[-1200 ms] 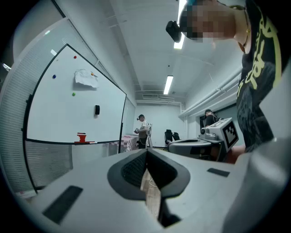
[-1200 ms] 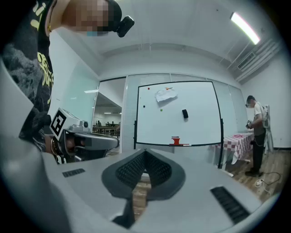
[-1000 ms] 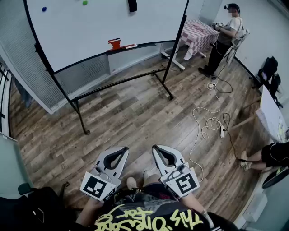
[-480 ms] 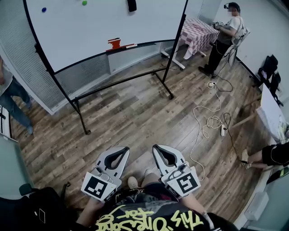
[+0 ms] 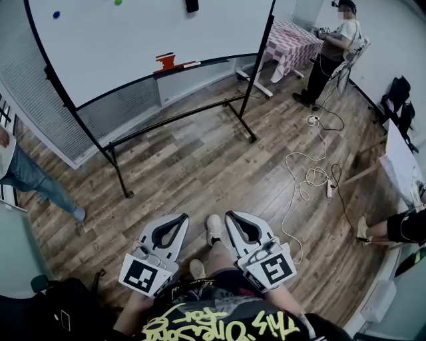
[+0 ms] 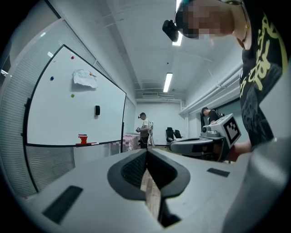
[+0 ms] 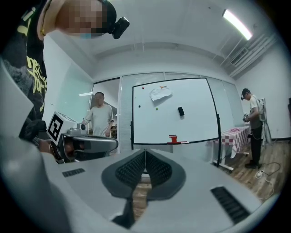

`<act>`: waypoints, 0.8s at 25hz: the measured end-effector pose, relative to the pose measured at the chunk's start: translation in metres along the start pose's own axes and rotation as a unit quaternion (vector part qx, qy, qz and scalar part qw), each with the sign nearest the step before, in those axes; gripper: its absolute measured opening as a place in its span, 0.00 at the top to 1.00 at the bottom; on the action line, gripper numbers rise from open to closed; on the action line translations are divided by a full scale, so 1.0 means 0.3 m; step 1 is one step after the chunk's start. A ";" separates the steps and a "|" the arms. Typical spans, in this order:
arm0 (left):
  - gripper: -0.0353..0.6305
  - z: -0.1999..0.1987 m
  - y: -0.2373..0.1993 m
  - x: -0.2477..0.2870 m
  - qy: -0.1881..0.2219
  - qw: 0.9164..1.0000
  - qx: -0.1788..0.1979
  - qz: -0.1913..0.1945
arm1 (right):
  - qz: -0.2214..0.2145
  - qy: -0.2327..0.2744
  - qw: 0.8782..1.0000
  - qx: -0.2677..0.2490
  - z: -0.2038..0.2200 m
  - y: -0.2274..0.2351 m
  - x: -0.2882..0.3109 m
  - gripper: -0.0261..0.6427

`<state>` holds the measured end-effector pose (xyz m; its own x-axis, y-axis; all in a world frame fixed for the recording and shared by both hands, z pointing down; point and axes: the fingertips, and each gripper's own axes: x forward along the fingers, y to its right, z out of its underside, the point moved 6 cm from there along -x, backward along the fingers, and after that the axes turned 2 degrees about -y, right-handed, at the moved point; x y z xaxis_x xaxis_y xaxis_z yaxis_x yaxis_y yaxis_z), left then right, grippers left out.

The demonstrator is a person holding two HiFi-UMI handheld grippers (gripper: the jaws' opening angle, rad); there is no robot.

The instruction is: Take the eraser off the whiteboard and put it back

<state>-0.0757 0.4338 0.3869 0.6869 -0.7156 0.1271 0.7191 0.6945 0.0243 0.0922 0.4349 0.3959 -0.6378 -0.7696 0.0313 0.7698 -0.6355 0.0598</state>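
- Wooden floor (image 5: pixel 200 166) is stretching ahead to the whiteboard (image 5: pixel 133 46).
- High on it the eraser (image 5: pixel 192 5) is sticking.
- Nearer, the left gripper (image 5: pixel 184 219) and right gripper (image 5: pixel 228 217) are hovering side by side, jaws together.

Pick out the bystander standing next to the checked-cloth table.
The person in dark trousers, upper right in the head view, beside the checked table; the jeans-wearer is at the left edge, another's legs lower right.
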 end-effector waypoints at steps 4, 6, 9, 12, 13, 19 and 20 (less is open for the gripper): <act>0.94 -0.018 -0.045 0.056 0.010 1.000 -0.015 -0.008 | 0.001 0.018 1.000 0.004 -0.018 0.058 0.059 0.95; 0.94 -0.019 -0.080 0.085 -0.009 1.000 0.004 -0.016 | -0.001 0.026 1.000 0.004 -0.026 0.094 0.092 0.95; 0.94 -0.031 -0.132 0.141 -0.008 1.000 0.007 -0.021 | -0.004 0.004 1.000 0.003 -0.022 0.154 0.142 0.95; 0.94 -0.038 -0.189 0.204 0.008 1.000 0.002 -0.018 | -0.006 -0.006 1.000 0.003 -0.032 0.219 0.204 0.95; 0.94 -0.044 -0.211 0.226 0.011 1.000 0.004 -0.019 | -0.008 -0.004 1.000 0.003 -0.038 0.243 0.229 0.95; 0.94 -0.087 -0.344 0.367 0.024 0.999 -0.002 -0.036 | -0.017 0.012 1.000 -0.001 -0.065 0.384 0.381 0.95; 0.94 -0.097 -0.366 0.388 0.025 0.999 -0.003 -0.040 | -0.020 0.022 1.000 -0.002 -0.079 0.406 0.410 0.95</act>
<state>-0.0716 0.2720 0.3701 0.6320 -0.7713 0.0752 0.7720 0.6351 0.0270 0.1081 0.2613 0.3833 -0.6659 -0.7459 -0.0147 0.7443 -0.6655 0.0557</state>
